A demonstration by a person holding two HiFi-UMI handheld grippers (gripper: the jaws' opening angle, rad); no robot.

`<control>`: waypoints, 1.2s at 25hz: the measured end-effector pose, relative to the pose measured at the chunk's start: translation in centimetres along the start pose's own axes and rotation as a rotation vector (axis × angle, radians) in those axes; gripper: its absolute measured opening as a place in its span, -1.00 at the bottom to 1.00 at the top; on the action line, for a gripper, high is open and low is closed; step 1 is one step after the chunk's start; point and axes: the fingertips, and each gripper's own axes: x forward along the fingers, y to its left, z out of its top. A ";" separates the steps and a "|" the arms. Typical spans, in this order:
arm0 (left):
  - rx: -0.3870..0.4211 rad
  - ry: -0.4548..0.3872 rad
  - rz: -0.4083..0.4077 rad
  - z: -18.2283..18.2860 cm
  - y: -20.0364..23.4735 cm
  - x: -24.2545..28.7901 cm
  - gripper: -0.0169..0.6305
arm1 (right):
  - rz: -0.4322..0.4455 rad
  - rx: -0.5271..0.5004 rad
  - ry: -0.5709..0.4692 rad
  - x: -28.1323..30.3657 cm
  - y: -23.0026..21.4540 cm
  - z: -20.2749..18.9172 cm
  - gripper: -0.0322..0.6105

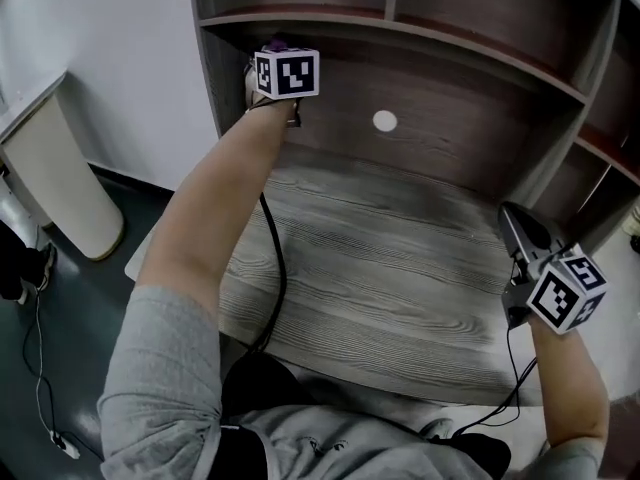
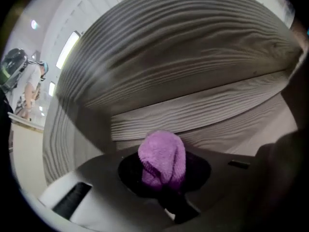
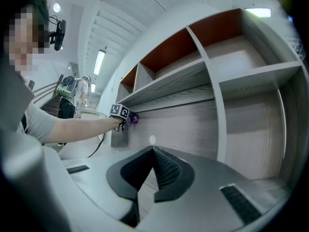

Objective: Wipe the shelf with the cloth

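Left claw [image 2: 163,173], at 11 o'clock in the head view, is clamped on one purple cloth [image 2: 161,156], whose fluffy bunched end sticks out past the jaws. It sits in the upper left corner of the grey wood-grain shelf [image 1: 420,38], just under the upper board and beside the side wall. I cannot tell whether the cloth touches the wood. From the head, this claw's jaws are hidden behind its cube, with only a scrap of purple showing above it.

Right claw [image 3: 153,151], at 4 o'clock, has its jaw tips closed together with nothing between them. It hangs over the tabletop [image 1: 380,268], well apart from the left one.

Two marker cubes [image 1: 287,73] show, one per claw, each printed with black-and-white square patterns. One white round disc [image 1: 385,120] sits on the back panel. Two black cables [image 1: 276,268] trail down, one from each claw. The shelf is cut off at 12 and 3 o'clock.
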 end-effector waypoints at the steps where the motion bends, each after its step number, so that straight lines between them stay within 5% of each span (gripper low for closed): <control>1: -0.006 -0.016 -0.046 0.7 -3.1 -0.7 -0.73 | 0.002 0.001 -0.005 -0.2 -0.2 0.1 -0.86; 4: -0.022 -0.067 -0.208 2.8 -14.3 -3.6 -0.72 | 0.009 0.001 -0.021 -1.0 -0.9 0.5 -0.86; 9: 0.102 -0.165 -0.485 6.0 -34.4 -10.2 -0.71 | 0.000 0.002 -0.024 -2.5 -2.9 0.5 -0.86; 12: 0.128 -0.205 -0.595 7.0 -40.6 -12.2 -0.71 | -0.005 0.010 -0.024 -2.8 -3.6 0.0 -0.86; 17: 0.113 -0.163 -0.906 5.8 -47.1 -14.8 -0.71 | -0.019 -0.013 -0.016 -2.8 -3.3 0.2 -0.86; 20: 0.078 -0.186 -0.916 5.8 -46.0 -14.9 -0.71 | -0.020 -0.020 -0.020 -2.5 -2.4 0.5 -0.86; 23: 0.044 -0.163 -0.807 4.4 -39.2 -12.7 -0.71 | -0.011 -0.018 -0.015 -1.7 -1.3 0.6 -0.86; 30: 0.028 0.013 -0.232 -5.2 -6.9 -3.3 -0.72 | 0.056 -0.032 -0.009 2.0 3.1 0.8 -0.86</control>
